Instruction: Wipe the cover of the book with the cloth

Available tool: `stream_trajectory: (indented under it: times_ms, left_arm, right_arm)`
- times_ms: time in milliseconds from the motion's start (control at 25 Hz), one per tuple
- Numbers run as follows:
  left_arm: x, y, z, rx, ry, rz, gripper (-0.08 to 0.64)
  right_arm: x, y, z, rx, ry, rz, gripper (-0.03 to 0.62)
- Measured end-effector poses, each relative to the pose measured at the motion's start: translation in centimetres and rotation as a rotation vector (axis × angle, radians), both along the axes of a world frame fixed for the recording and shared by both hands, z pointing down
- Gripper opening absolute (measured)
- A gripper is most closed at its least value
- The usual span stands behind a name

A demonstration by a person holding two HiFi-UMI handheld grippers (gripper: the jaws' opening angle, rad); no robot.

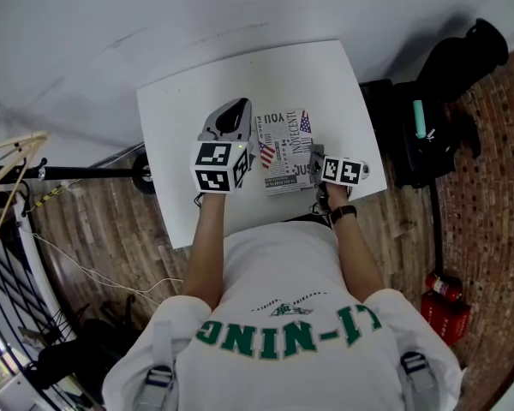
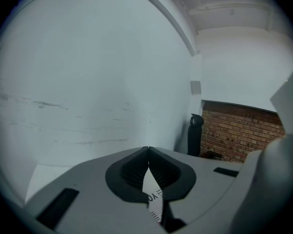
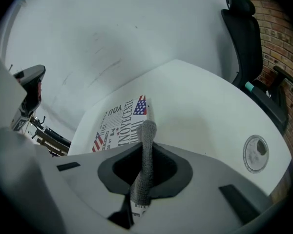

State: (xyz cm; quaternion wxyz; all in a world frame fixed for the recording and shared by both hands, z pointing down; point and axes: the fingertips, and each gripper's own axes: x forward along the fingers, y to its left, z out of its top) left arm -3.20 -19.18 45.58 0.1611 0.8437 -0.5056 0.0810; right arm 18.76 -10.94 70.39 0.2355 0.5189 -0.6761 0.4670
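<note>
Book point(image 1: 283, 151): lay flat, cover up, mid-table between the two grippers, clear of every table edge.
Table point(image 1: 188, 101): white and smooth, so judged low friction under the book.
Right gripper point(image 3: 146, 142): jaws were clamped on the cloth point(image 3: 148, 130). It sat at the book's near right corner, aimed along the cover.
Cloth: grey knit. A narrow strip stuck out past the jaw tips, and more showed behind them inside the jaw opening.
Left gripper point(image 2: 146, 148): jaw tips met with nothing between them. Printed cover showed through the gap lower down, so it was over or just beside the book's left edge.
Book handling: looked thin and light, stiff enough while flat. The cover was probably slick, so it would likely slide or spin under a wipe stroke.
Book hold: judged best pinned from above near the left edge or a corner with the closed left jaws. Pressing down would do, no pinch needed.
Cloth handling: soft and limp, would fold under pressure. It needed a bunched grip with enough left free past the tips to contact the cover.
Risk: jaw tips might scrape the cover if too little cloth stuck out.
</note>
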Motion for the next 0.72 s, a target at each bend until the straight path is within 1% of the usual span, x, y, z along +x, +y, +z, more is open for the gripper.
stream_trajectory:
  times_ms: [80, 160, 280, 360, 480, 560, 640, 720]
  left_arm:
    - [0.0, 0.3, 0.0, -0.001, 0.000, 0.000, 0.008]
    - [-0.2, 0.6, 0.2, -0.004, 0.000, -0.003, 0.008]
    - [-0.8, 1.2, 0.5, -0.013, 0.002, -0.015, 0.008]
    - [-1.1, 1.5, 0.7, -0.017, 0.001, -0.020, 0.008]
    - [-1.5, 2.0, 0.9, -0.021, 0.000, -0.028, 0.008]
    - [-1.6, 2.3, 0.9, -0.024, 0.000, -0.031, 0.008]
    - [-1.6, 2.7, 0.9, -0.024, -0.001, -0.030, 0.008]
    - [-1.5, 2.9, 0.8, -0.024, -0.003, -0.024, 0.008]
  right_arm:
    - [-0.9, 0.1, -0.4, -0.004, -0.016, -0.015, 0.048]
    - [-3.3, 0.4, -1.2, -0.008, -0.088, -0.045, 0.046]
    - [-8.6, 1.6, -2.2, -0.018, -0.197, -0.142, 0.046]
    - [-11.9, 2.5, -2.4, -0.020, -0.231, -0.215, 0.046]
    - [-16.1, 3.9, -2.1, -0.007, -0.246, -0.323, 0.046]
    - [-17.5, 5.0, -1.3, -0.026, -0.232, -0.383, 0.048]
    - [-17.1, 5.7, -0.4, -0.041, -0.187, -0.403, 0.048]
    - [-15.3, 5.8, 0.0, -0.035, -0.149, -0.371, 0.048]
